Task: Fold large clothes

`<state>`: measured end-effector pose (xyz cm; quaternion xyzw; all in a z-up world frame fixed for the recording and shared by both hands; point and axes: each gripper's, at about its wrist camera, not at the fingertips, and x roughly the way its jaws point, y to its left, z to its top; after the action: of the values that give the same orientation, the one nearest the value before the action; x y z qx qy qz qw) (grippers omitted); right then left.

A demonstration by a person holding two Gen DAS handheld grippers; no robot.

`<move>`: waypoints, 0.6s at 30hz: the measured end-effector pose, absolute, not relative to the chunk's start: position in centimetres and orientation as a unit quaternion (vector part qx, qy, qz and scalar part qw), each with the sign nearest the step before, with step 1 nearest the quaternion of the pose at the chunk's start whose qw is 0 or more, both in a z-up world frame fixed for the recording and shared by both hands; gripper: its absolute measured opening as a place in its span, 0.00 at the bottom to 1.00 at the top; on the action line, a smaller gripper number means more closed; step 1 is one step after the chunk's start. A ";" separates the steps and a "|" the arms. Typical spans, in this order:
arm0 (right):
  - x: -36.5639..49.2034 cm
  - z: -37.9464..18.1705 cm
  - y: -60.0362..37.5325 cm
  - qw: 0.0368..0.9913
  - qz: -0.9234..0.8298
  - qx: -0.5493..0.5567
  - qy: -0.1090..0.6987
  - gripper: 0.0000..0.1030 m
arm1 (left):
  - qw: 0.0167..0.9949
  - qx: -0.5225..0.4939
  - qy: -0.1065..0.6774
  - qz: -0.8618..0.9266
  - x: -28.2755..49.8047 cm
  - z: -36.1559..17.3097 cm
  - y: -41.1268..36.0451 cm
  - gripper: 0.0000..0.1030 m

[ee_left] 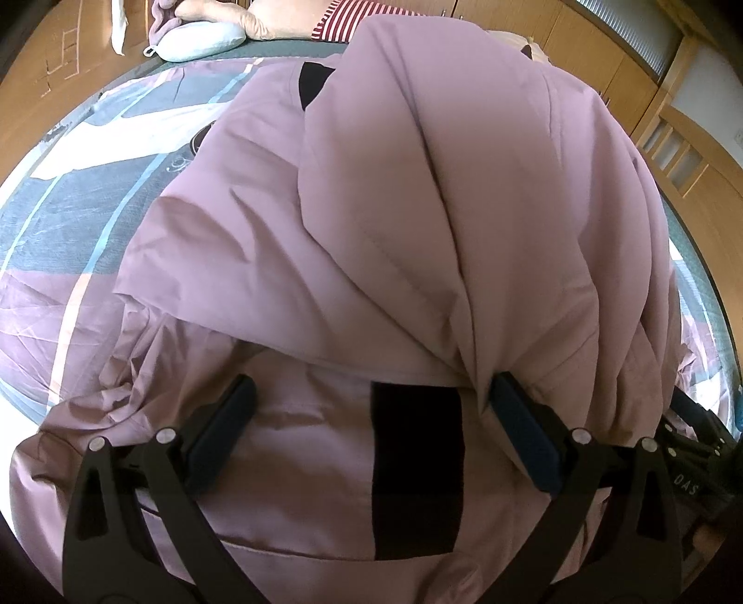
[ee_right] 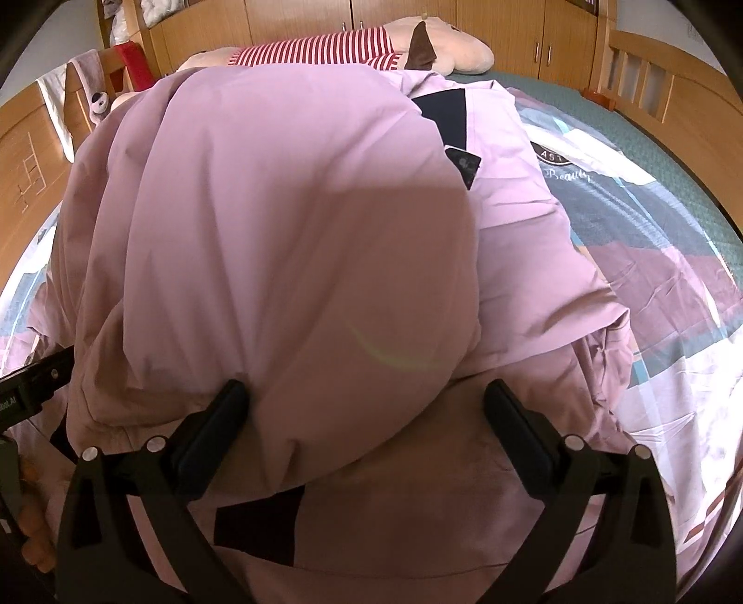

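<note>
A big puffy pink jacket with black patches [ee_left: 418,209] is being laid out on a bed covered by a sheet printed in grey, white, blue and purple blocks [ee_left: 60,218]. The jacket is being seen folded over on itself, with a thick upper layer bulging over a flatter lower layer.

The left gripper [ee_left: 371,436] is being held just above the near part of the jacket, and its fingers [ee_left: 223,432] are being kept wide apart. A long black strip [ee_left: 415,469] on the lower layer is lying between them. The bunched edge of the upper fold is being touched by the right-hand finger, though it is hard to tell if it is really pressing there. Nothing is being squeezed.

The right gripper [ee_right: 367,432] is also being held over the jacket, fingers [ee_right: 515,432] spread as wide as they go. The rounded puffy fold is sitting between them and is not being pinched. A black patch [ee_right: 257,525] is showing below it.

A soft toy in a red and white striped top [ee_right: 325,49] is lying at the far end of the bed. Wooden cupboards [ee_right: 408,23] are standing behind it.
</note>
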<state>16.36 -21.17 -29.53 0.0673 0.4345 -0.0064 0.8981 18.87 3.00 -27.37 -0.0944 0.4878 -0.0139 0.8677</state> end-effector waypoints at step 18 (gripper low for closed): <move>16.5 -28.7 -19.1 0.922 -0.014 -0.009 0.386 0.99 | 0.873 -0.093 0.479 -0.013 18.3 -27.3 3.0 0.98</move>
<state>16.46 -19.13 -28.74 -0.0087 0.3864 -0.0141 0.9222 18.34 2.97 -27.31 -0.0931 0.4790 -0.0134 0.8727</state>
